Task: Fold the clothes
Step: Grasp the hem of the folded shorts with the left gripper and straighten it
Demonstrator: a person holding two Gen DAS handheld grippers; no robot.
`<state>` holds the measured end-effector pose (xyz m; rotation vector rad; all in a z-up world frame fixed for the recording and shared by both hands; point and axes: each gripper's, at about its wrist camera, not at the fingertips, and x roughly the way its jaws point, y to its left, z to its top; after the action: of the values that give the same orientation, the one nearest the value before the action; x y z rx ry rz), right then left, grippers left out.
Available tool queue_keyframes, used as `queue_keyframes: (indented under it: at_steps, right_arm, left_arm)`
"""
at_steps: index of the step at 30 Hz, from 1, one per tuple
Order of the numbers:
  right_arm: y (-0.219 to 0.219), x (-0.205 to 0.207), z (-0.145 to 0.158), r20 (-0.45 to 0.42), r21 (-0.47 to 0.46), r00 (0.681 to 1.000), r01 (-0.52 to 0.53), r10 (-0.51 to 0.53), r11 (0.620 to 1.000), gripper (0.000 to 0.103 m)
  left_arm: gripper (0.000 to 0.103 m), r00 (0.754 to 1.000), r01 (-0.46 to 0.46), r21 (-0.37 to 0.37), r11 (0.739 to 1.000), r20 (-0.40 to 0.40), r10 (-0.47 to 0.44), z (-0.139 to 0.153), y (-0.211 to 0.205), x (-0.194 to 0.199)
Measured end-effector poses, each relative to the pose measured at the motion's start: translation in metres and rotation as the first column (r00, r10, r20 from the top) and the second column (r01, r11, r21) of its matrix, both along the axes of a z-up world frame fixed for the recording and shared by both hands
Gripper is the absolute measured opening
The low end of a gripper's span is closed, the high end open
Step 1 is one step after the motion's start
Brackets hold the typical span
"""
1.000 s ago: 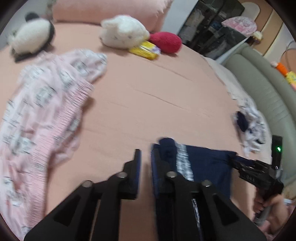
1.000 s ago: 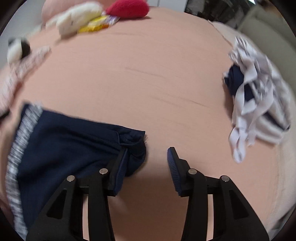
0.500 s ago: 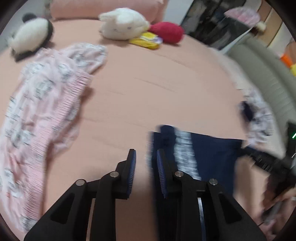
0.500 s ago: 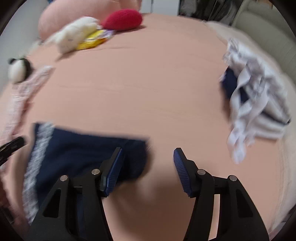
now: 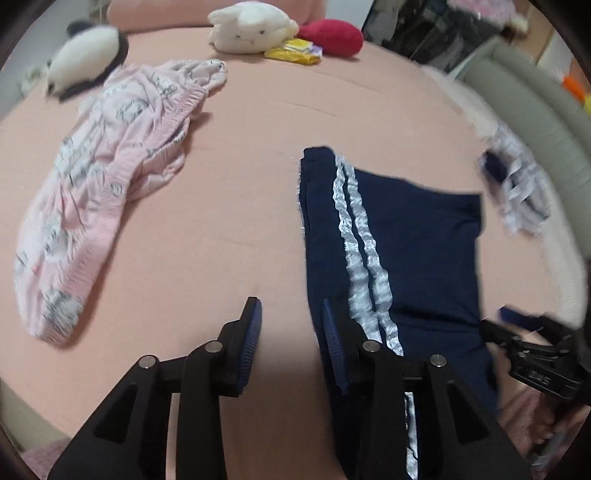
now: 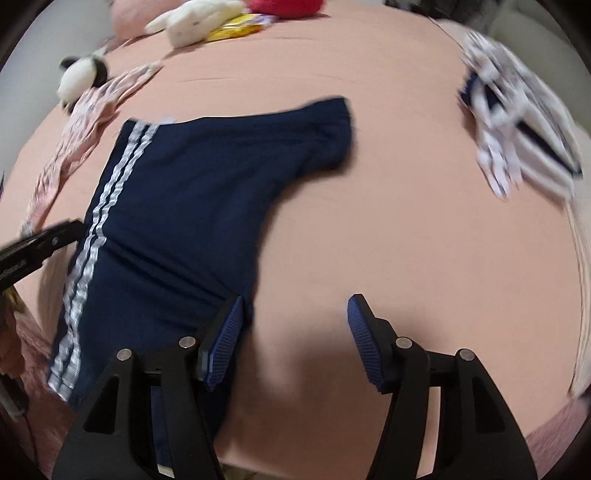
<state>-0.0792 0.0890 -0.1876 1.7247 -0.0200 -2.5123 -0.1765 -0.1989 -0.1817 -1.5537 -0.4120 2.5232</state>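
Note:
Navy shorts point(image 5: 413, 240) with two white side stripes lie flat on the pink bed; they also show in the right wrist view point(image 6: 192, 206). My left gripper point(image 5: 291, 343) is open and empty, raised at the shorts' striped near-left edge. My right gripper point(image 6: 295, 336) is open and empty, raised at the shorts' near-right edge. The right gripper also shows at the lower right of the left wrist view point(image 5: 535, 354).
Pink patterned pyjama trousers point(image 5: 96, 192) lie at the left. A white-and-navy crumpled garment point(image 6: 517, 122) lies at the right. A panda toy point(image 5: 85, 55), a white plush point(image 5: 251, 26), a red cushion point(image 5: 332, 37) and a yellow packet point(image 5: 295, 55) sit at the far edge.
Both grippers have let go of the shorts, opened wider and pulled back and up. The shorts now lie spread flat on the bed.

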Motion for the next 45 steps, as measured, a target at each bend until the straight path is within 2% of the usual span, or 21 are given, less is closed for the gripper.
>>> queue_keyframes:
  at_steps: [4, 8, 10, 12, 15, 18, 19, 20, 21, 22, 23, 24, 26, 30, 32, 34, 36, 38, 39, 42, 45]
  right_arm:
    - [0.035, -0.006, 0.005, 0.007, -0.185, 0.998, 0.059, -0.059, 0.981, 0.061]
    - [0.058, -0.024, 0.006, -0.011, -0.261, 0.991, 0.124, -0.131, 0.957, 0.063]
    - [0.063, -0.05, -0.002, 0.011, -0.279, 0.987, 0.157, -0.16, 0.947, 0.064]
    - [0.062, -0.074, -0.01, 0.038, -0.297, 0.983, 0.181, -0.177, 0.938, 0.065]
    - [0.062, -0.093, -0.015, 0.028, -0.315, 0.983, 0.179, -0.179, 0.932, 0.072]
    - [0.044, -0.113, -0.017, 0.0, -0.264, 0.988, 0.147, -0.153, 0.953, 0.076]
    - [0.038, -0.118, -0.018, -0.012, -0.237, 0.99, 0.131, -0.137, 0.963, 0.077]
    - [0.028, -0.123, -0.02, -0.023, -0.191, 0.994, 0.1, -0.106, 0.976, 0.074]
    - [0.018, -0.127, -0.021, -0.034, -0.143, 0.997, 0.068, -0.073, 0.987, 0.07]
    - [0.012, -0.125, -0.019, -0.043, -0.099, 0.998, 0.03, -0.035, 0.995, 0.049]
    - [0.008, -0.124, -0.015, -0.05, -0.107, 0.999, -0.005, 0.0, 0.994, 0.029]
    - [0.006, -0.124, -0.011, -0.057, -0.115, 0.998, -0.033, 0.027, 0.993, 0.015]
    - [0.016, -0.123, -0.001, -0.082, -0.127, 0.997, -0.019, 0.008, 0.992, 0.013]
    - [0.041, -0.133, 0.021, -0.143, -0.15, 0.989, 0.025, -0.046, 0.988, 0.013]
    - [0.053, -0.146, 0.03, -0.158, -0.164, 0.984, 0.053, -0.08, 0.985, 0.013]
    - [0.057, -0.166, 0.023, -0.114, -0.186, 0.989, 0.076, -0.098, 0.98, 0.019]
    - [0.059, -0.186, 0.002, -0.043, -0.19, 0.994, 0.092, -0.102, 0.978, 0.039]
    - [0.062, -0.188, -0.013, 0.001, -0.174, 0.993, 0.12, -0.121, 0.977, 0.037]
    - [0.065, -0.179, -0.006, -0.037, -0.196, 0.99, 0.125, -0.135, 0.973, 0.037]
    - [0.071, -0.138, 0.011, -0.049, -0.274, 0.988, 0.126, -0.144, 0.954, 0.037]
    - [0.06, -0.098, 0.017, -0.035, -0.324, 0.994, 0.089, -0.105, 0.942, 0.038]
  left_arm:
    - [0.042, 0.999, -0.027, 0.147, 0.989, -0.016, 0.03, -0.001, -0.014, -0.008]
    - [0.043, 0.999, -0.041, 0.266, 0.963, -0.021, 0.048, -0.007, -0.019, -0.031]
    - [0.044, 0.999, -0.043, 0.32, 0.947, -0.016, 0.051, -0.01, -0.02, -0.043]
    - [0.048, 0.999, -0.039, 0.34, 0.94, 0.021, 0.033, -0.019, -0.012, -0.054]
    - [0.048, 0.999, -0.025, 0.267, 0.963, 0.03, 0.017, -0.019, 0.002, -0.063]
    - [0.046, 1.0, -0.003, 0.181, 0.984, 0.02, 0.0, -0.016, 0.012, -0.07]
    - [0.042, 1.0, -0.002, 0.148, 0.989, 0.025, -0.002, -0.017, 0.017, -0.073]
    - [0.024, 0.999, 0.001, 0.119, 0.993, 0.031, -0.005, -0.016, 0.021, -0.077]
    - [0.01, 0.999, 0.006, 0.096, 0.995, 0.039, -0.01, -0.015, 0.024, -0.08]
    - [0.01, 0.999, 0.018, 0.085, 0.996, 0.039, -0.022, -0.012, 0.029, -0.082]
    - [0.01, 0.999, 0.04, 0.094, 0.995, 0.027, -0.043, -0.006, 0.036, -0.084]
    - [0.01, 0.998, 0.062, 0.102, 0.993, 0.014, -0.063, -0.001, 0.042, -0.087]
    - [0.01, 0.993, 0.116, 0.094, 0.989, -0.033, -0.114, 0.013, 0.059, -0.092]
    - [0.01, 0.981, 0.174, 0.027, 0.984, -0.097, -0.171, 0.025, 0.077, -0.117]
    - [0.01, 0.984, 0.167, 0.035, 0.985, -0.073, -0.164, 0.015, 0.076, -0.135]
    - [0.014, 0.989, 0.146, 0.075, 0.987, -0.028, -0.144, 0.003, 0.067, -0.146]
    - [0.037, 0.993, 0.117, 0.105, 0.987, 0.004, -0.119, -0.008, 0.057, -0.149]
    - [0.037, 0.996, 0.088, 0.125, 0.988, -0.015, -0.087, -0.005, 0.047, -0.142]
    - [0.037, 0.997, 0.075, 0.122, 0.99, -0.033, -0.072, 0.001, 0.042, -0.136]
    - [0.038, 0.996, 0.055, 0.067, 0.996, -0.068, -0.05, 0.019, 0.034, -0.111]
    - [0.039, 0.997, 0.081, 0.124, 0.989, -0.002, -0.081, 0.02, 0.034, -0.078]
